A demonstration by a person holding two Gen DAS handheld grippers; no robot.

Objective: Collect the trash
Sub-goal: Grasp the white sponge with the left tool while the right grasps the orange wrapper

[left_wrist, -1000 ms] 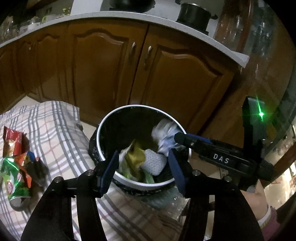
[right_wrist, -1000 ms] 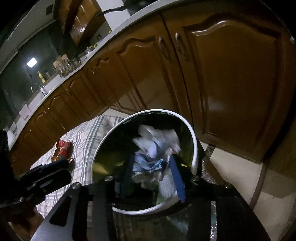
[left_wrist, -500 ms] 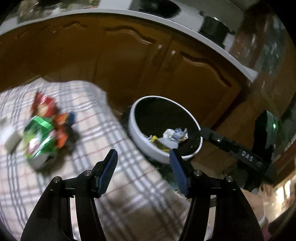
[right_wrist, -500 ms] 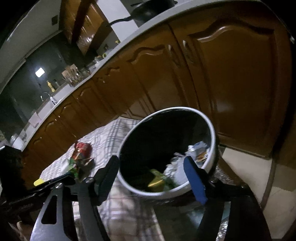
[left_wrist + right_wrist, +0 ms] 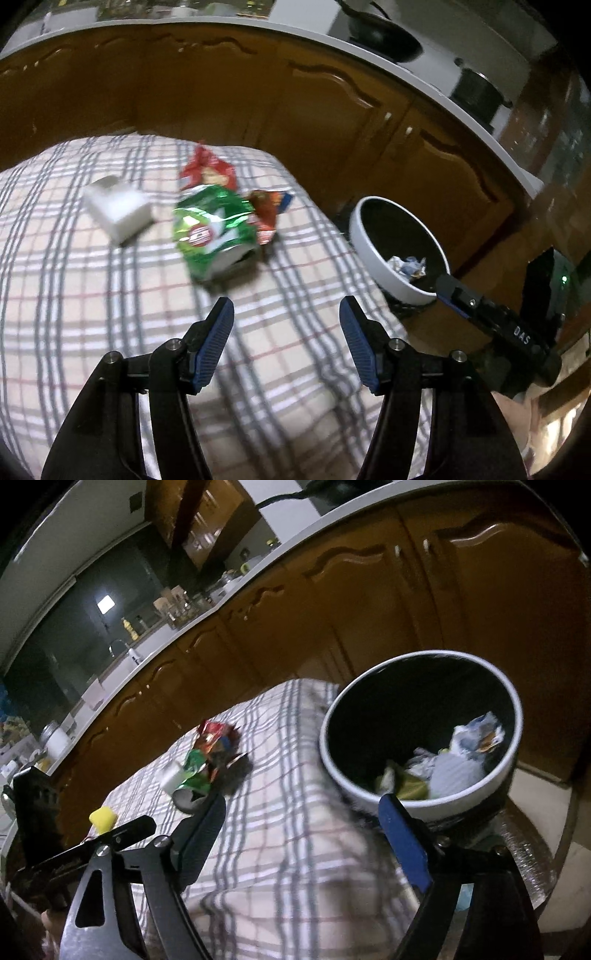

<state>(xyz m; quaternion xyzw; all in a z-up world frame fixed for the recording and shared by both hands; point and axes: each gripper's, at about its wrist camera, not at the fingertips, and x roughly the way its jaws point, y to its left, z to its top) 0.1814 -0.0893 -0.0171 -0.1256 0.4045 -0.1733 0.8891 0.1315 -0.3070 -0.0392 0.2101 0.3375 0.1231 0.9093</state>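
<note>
Crumpled shiny green wrapper (image 5: 214, 230) on plaid cloth (image 5: 92, 295), red wrappers (image 5: 207, 170) beside.

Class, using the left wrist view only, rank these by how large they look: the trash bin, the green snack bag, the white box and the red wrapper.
1. trash bin
2. green snack bag
3. white box
4. red wrapper

The bin and the green bag look close in size, so that order is unsure. The picture is blurred.

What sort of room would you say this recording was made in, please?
Most likely a home kitchen: wooden cabinets run under a pale countertop carrying a black pan, a sink faucet shows in the distance, and a trash bin stands beside a checked tablecloth.
</note>
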